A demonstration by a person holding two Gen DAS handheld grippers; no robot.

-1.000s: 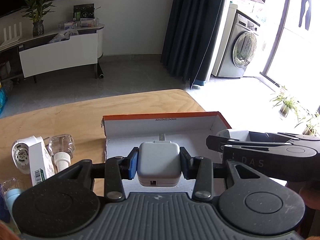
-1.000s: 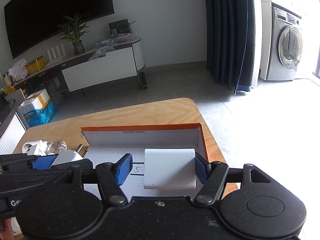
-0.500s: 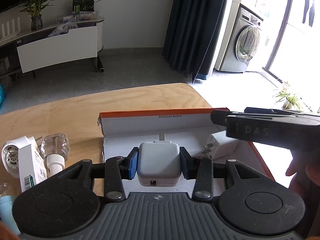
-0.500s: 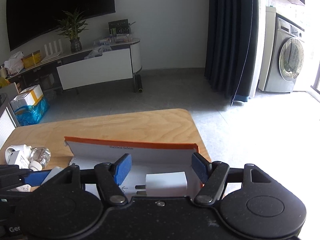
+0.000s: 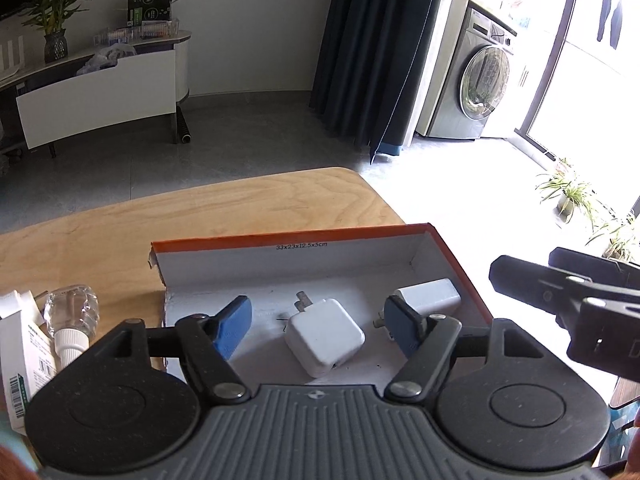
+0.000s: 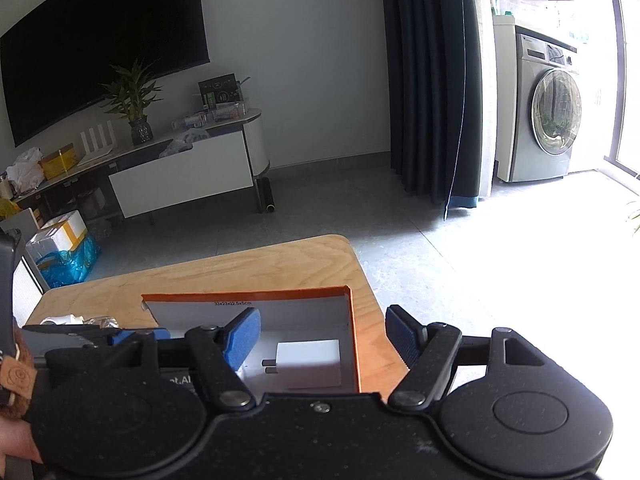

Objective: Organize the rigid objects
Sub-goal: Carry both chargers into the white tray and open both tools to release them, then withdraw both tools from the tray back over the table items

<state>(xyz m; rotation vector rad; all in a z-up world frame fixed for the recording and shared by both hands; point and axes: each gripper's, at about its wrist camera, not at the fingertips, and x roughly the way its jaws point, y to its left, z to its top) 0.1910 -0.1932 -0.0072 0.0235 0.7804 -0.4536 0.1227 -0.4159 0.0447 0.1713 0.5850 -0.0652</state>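
An orange-rimmed cardboard box (image 5: 288,236) with a white inside lies on the wooden table. Two white chargers lie in it: one (image 5: 325,336) in the middle with its prongs pointing away, one (image 5: 428,295) at the right. My left gripper (image 5: 318,322) is open above the middle charger, empty. My right gripper (image 6: 322,334) is open and empty above the box's right edge (image 6: 354,340); the right charger (image 6: 310,362) lies below it. The right gripper shows at the right in the left wrist view (image 5: 568,300).
A clear small bottle (image 5: 72,316) and a white carton (image 5: 20,344) lie on the table left of the box. The table's far edge (image 5: 240,184) is rounded. A TV console (image 6: 180,168) and a washing machine (image 6: 548,108) stand beyond.
My left gripper opened and let the charger drop into the box. My right gripper, which had released the other charger earlier, lifted and drew back to the right.
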